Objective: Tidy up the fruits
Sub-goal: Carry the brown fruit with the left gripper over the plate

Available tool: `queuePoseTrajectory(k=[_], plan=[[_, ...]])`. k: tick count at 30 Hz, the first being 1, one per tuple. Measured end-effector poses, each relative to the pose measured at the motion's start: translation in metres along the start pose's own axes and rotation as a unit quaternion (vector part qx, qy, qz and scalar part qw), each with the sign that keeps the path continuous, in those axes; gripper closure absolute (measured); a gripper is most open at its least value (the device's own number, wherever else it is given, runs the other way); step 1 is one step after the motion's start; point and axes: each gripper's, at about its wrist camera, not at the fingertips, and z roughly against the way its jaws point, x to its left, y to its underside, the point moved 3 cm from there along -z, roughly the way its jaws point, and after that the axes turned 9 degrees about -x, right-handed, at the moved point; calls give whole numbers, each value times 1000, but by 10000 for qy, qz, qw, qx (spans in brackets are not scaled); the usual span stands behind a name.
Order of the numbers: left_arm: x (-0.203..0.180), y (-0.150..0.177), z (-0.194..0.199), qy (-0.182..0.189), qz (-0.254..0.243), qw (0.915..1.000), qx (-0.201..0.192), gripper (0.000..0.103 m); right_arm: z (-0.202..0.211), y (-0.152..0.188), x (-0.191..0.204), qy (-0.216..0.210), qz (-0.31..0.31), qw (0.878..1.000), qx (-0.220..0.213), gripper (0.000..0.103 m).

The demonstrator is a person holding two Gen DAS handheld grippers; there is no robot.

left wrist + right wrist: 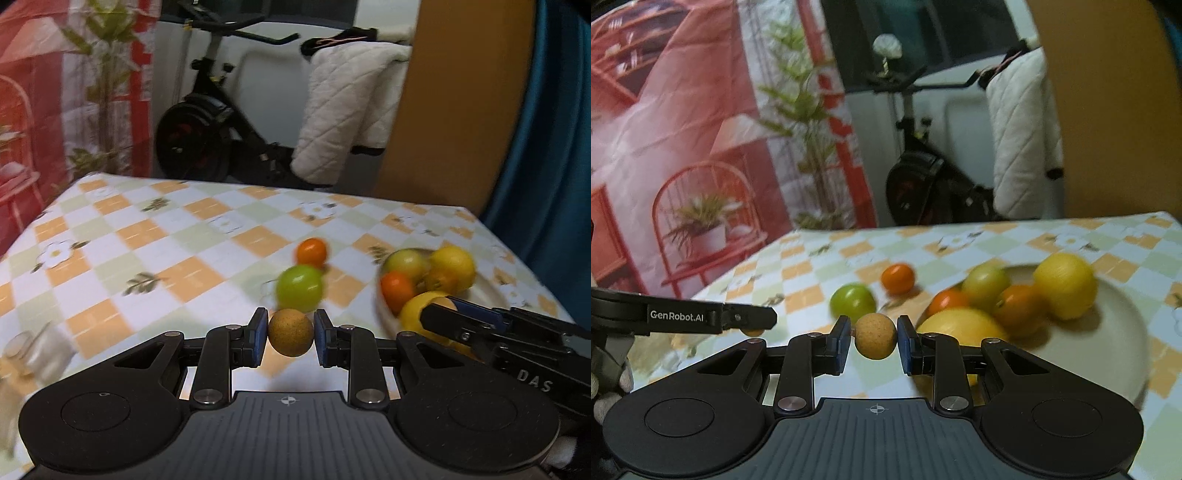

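Note:
My left gripper [290, 330] is shut on a small round brown fruit [290, 334], held above the checked tablecloth. My right gripper [875, 338] is shut on a second small brown fruit [875, 336]. Just beyond them on the cloth lie a green fruit [299, 288] [853, 301] and a small orange one [311, 253] [898, 277]. To the right, a pale plate [487, 291] [1115, 332] holds several fruits: yellow lemons [1065, 290], a greenish apple [986, 286] and oranges [1019, 306]. The right gripper [443, 310] reaches over the plate's near edge.
The table [147, 236] wears an orange, green and white checked cloth and ends at a far edge. Behind it stand an exercise bike [207, 140], a white quilted cover [343, 110] and a red printed backdrop [683, 147]. A small pale object [33, 350] lies at the table's near left.

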Motion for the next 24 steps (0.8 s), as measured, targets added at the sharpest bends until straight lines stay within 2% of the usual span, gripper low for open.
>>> queuePoseTrajectory(k=[5, 12, 16, 19, 24], plan=[[-37, -10, -14, 376, -84, 9993, -10, 75, 11, -13, -31, 372, -113, 9987, -323, 78], [-95, -13, -39, 826, -431, 9956, 86, 75, 22, -25, -94, 819, -541, 9925, -730, 78], [-119, -9, -58, 961, -563, 9935, 234, 75, 21, -19, -128, 1030, -627, 9903, -687, 78], [-132, -6, -69, 1014, -668, 9921, 312, 75, 19, -14, -146, 983, -788, 9901, -615, 78], [-139, -1, -83, 990, -785, 9909, 472, 75, 13, -4, -158, 1109, -661, 9904, -484, 78]])
